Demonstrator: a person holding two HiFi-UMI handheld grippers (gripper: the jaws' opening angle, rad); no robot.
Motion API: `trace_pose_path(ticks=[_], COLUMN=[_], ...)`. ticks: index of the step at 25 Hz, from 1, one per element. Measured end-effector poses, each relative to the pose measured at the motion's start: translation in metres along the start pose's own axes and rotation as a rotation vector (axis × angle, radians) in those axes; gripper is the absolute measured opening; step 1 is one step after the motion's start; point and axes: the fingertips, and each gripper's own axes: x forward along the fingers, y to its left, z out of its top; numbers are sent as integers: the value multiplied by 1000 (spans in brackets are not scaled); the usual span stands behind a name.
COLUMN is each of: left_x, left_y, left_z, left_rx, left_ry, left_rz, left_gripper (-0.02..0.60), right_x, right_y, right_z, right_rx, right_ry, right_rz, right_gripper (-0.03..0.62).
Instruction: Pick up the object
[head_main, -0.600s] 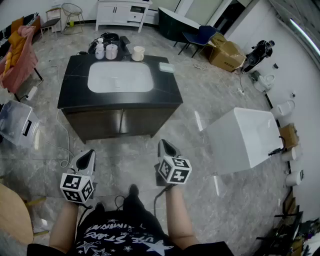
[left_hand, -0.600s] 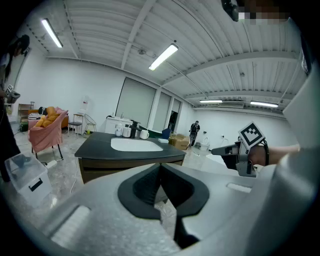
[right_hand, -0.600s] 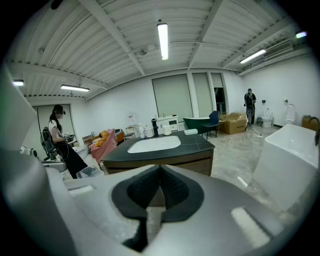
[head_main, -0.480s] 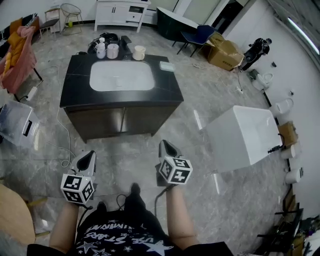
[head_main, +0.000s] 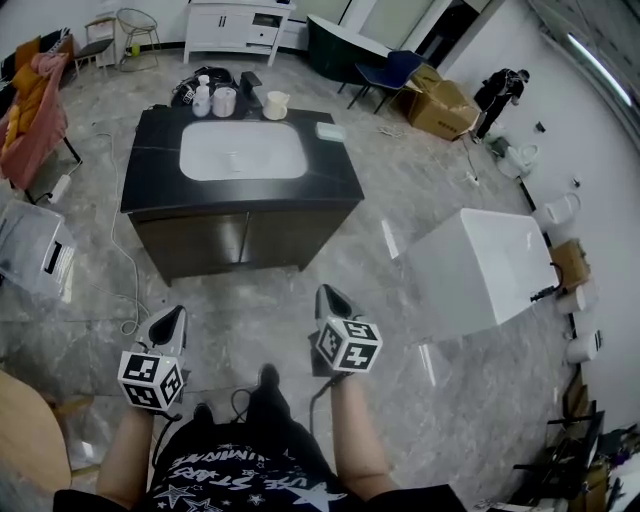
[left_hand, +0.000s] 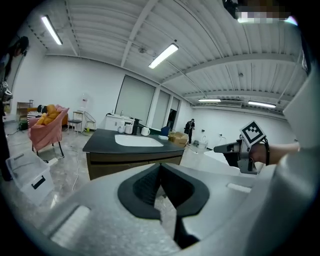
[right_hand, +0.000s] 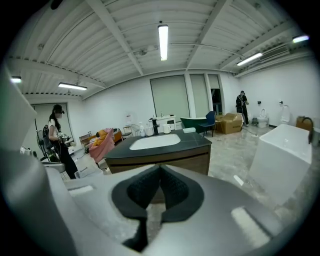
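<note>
left claw (head_main: 172, 318): shut, empty, held out by the waist, nose dipped slightly toward the tabletop (head_main: 340, 182)
right claw (head_main: 330, 300): shut, empty too, same dip, alongside

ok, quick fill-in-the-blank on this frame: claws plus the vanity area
1. The left claw and right claw are both ____, with nothing between their pads.
2. The countertop around the white basin is ____.
3. The pink-draped chair stands at the head view's ____ edge.

Missing words: shut; black; left
</note>
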Motion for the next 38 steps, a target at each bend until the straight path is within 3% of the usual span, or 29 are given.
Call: trace_pose_path(ticks=[6,10,15,27,38], left_x=[36,67,104,151,249], left_y=[-17,-38,-63,-92,-75], left_z=[18,33,42,58,86], left_rx=[4,2,19,3,19], left_ry=[-19,-33,-31,-27,-17], left_rz=[35,72,116,165,77], left_gripper=[9,9,9,9,9], right_x=[20,41,66,99,158], right_y=[-30,-58,-97,-136,-169], right_z=[28,52,73,83,108], right_rx=[-11,-31,-35,-30,-31], right_ry=[-66,-68,-54,-12,-1], right_rz=[59,131,182,237,169], right_gripper=[8,111,179,186,186])
